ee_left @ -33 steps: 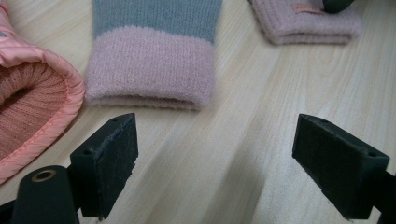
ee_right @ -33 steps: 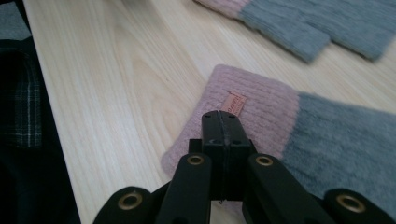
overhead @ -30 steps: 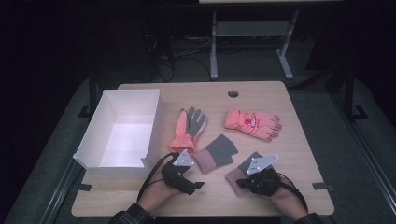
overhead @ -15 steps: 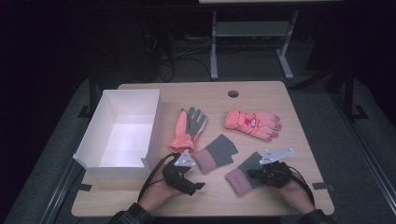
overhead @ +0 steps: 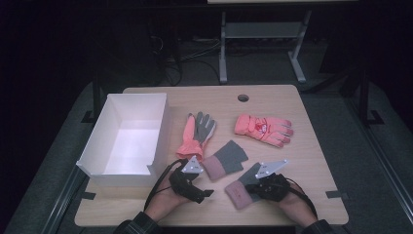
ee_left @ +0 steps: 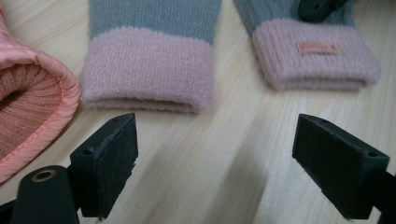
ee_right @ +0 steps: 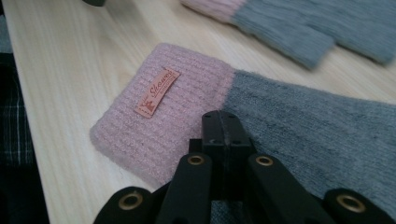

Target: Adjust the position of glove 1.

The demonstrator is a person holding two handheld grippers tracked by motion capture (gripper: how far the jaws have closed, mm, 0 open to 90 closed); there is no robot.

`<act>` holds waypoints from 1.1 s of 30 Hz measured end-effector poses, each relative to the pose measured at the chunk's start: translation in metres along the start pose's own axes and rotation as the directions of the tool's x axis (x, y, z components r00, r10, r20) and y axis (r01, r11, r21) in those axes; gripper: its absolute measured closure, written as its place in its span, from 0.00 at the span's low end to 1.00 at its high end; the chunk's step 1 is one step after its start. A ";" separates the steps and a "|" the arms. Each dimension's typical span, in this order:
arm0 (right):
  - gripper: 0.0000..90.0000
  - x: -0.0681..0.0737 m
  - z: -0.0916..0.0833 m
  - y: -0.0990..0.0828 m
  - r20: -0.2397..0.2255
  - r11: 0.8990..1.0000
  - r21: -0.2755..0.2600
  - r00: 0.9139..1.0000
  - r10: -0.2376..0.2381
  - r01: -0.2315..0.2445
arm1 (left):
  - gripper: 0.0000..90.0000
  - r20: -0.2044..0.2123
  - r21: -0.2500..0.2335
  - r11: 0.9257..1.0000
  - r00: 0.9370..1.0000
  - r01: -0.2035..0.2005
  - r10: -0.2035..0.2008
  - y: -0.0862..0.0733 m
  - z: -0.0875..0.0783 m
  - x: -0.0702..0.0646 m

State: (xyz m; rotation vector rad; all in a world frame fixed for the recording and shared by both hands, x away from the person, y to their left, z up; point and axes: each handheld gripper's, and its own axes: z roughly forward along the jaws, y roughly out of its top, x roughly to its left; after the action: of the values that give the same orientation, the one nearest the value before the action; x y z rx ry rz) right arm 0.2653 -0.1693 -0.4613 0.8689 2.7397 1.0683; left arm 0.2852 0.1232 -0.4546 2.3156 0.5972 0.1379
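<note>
1. In the high view, we see a light wooden table (overhead: 311,161) with a white open rectangular box (overhead: 127,136) on its left part. The left gripper (overhead: 207,193) lies low near the table's front edge, just short of the pink cuff of a grey knitted fingerless glove (overhead: 225,159). The right gripper (overhead: 253,191) sits on a second grey knitted glove with a pink cuff (overhead: 242,191). Beyond both grippers lie a coral and grey padded glove (overhead: 196,132) and a coral padded glove (overhead: 264,128), well apart from the jaws.

2. In the left gripper view, we see the two black jaws spread wide, with bare wood between them and nothing held. The first knitted glove's cuff (ee_left: 147,70) lies just ahead of the left jaw. The second glove's cuff, with a small pink label (ee_left: 315,56), lies ahead of the right jaw. The coral padded glove's ribbed opening (ee_left: 28,105) sits beside the left jaw.

3. In the right gripper view, we see the jaws pressed together, their tips resting on the second knitted glove (ee_right: 261,116) where pink cuff meets grey. We cannot tell whether any knit is pinched. The labelled cuff lies left of the jaws, the other knitted glove (ee_right: 317,28) farther ahead.
</note>
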 end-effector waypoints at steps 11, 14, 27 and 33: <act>1.00 0.020 0.010 0.009 -0.016 1.000 0.008 1.000 -0.025 0.025 | 0.16 -0.004 -0.001 1.000 1.000 -0.003 0.003 0.000 -0.001 0.001; 0.91 0.019 0.008 0.009 -0.021 0.999 -0.002 0.999 -0.037 0.037 | 0.16 -0.004 0.000 1.000 1.000 -0.005 0.005 0.000 -0.001 0.001; 0.34 -0.010 -0.019 -0.001 0.034 0.990 -0.094 0.994 0.107 -0.104 | 0.22 0.001 -0.025 1.000 1.000 0.009 -0.009 0.004 -0.004 0.003; 0.20 -0.016 -0.030 -0.010 0.063 0.987 -0.125 0.992 0.110 -0.101 | 0.33 0.014 -0.028 0.999 1.000 0.025 -0.025 0.011 -0.005 0.003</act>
State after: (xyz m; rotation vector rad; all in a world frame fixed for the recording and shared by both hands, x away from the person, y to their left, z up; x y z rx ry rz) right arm 0.2664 -0.2017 -0.4476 1.0220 2.5673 1.1854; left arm 0.2904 0.1211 -0.4440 2.2796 0.6131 0.1176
